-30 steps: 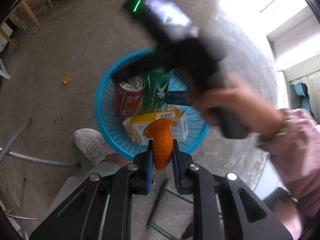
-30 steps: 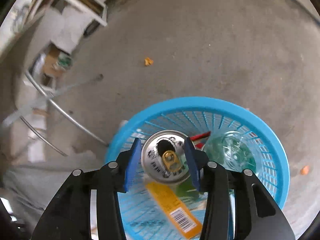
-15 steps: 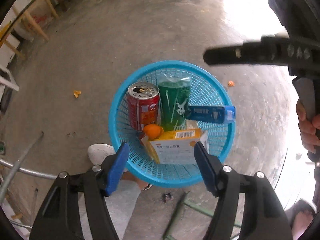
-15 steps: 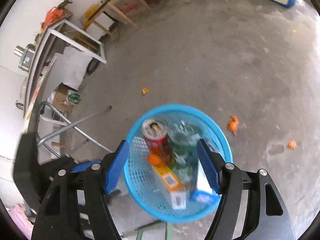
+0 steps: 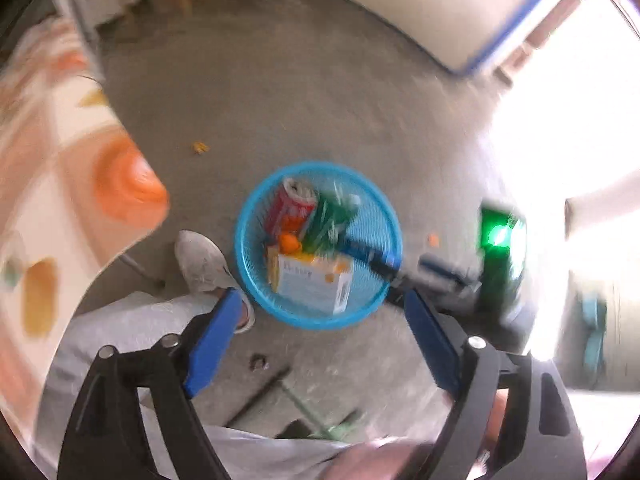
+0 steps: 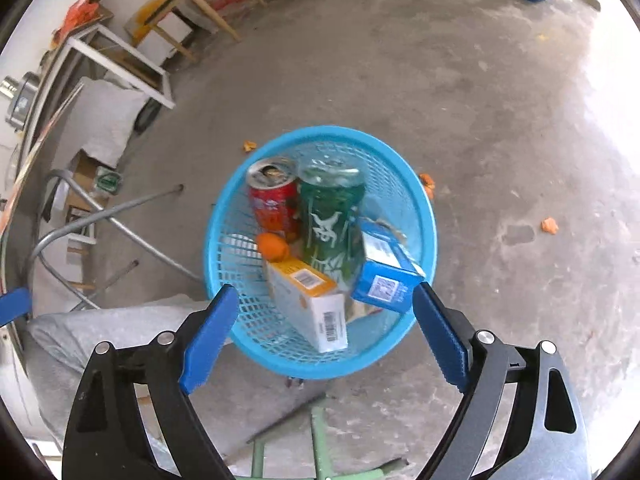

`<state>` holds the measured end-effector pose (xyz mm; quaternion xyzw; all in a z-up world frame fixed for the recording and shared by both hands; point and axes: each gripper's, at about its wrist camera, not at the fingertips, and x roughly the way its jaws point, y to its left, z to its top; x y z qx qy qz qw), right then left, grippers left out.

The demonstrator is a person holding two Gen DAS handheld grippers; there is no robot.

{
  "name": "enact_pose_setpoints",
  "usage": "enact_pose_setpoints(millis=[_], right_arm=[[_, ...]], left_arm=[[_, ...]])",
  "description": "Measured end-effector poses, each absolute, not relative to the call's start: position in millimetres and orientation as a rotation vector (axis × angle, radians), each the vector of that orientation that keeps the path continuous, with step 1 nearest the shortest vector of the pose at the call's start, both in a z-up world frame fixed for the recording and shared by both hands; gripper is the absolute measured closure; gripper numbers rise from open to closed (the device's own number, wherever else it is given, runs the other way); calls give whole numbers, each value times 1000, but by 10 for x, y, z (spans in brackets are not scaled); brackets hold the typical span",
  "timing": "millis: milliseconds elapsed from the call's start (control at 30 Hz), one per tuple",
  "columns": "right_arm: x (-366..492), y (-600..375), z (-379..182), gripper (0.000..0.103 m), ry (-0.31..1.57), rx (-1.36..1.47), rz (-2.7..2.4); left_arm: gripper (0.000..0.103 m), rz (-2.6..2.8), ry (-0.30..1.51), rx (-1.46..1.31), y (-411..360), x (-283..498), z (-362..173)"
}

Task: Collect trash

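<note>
The round blue plastic mesh basket (image 6: 224,240) is sitting on the bare concrete floor (image 6: 400,80) and is holding most of the trash. A red aluminium drink can (image 6: 274,204) and a green drink can with white lettering (image 6: 330,216) are standing upright side by side at its far side. A small orange peel piece (image 6: 273,246) is lying just in front of the red can, touching a white and orange cardboard box (image 6: 308,304) that is leaning toward the near rim. A blue cardboard carton (image 6: 386,276) is resting tilted against the green can, on the right.

The job is looking largely done but not finished: small orange scraps are lying on the floor, one behind the basket (image 6: 250,145), one just beside its right rim (image 6: 426,180) and one well apart to the right (image 6: 549,225).

The left gripper (image 5: 320,312) is hanging above the basket, jaws wide apart and holding nothing (this view is heavily blurred). The right gripper (image 6: 326,304) is hovering over the near rim, jaws likewise spread and empty.
</note>
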<state>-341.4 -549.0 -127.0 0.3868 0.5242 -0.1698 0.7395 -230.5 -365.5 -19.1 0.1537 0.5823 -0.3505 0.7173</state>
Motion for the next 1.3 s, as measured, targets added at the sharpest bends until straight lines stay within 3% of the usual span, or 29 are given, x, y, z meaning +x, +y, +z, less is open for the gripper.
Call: enact_pose_setpoints(millis=[67, 233, 500, 700, 967, 1300], right_arm=[[-3444, -5521, -1215, 18, 1134, 845, -396], [-3619, -5610, -1008, 14, 1073, 779, -453], [-3978, -5593, -881, 12, 1050, 778, -546], [-4025, -5530, -740, 10, 1015, 736, -577], [-3945, -5368, -637, 9, 1030, 572, -696], [-4009, -5209, -437, 8, 990, 513, -754]], left_arm=[[13, -688, 1211, 271, -3644, -2404, -43], [12, -623, 1248, 193, -3649, -2566, -99], [12, -481, 1254, 303, -3648, -2910, -296], [8, -442, 1010, 421, -3726, -3078, -220], [8, -513, 1150, 298, -3503, -2904, -588], [8, -486, 1129, 220, -3273, -2911, -510]])
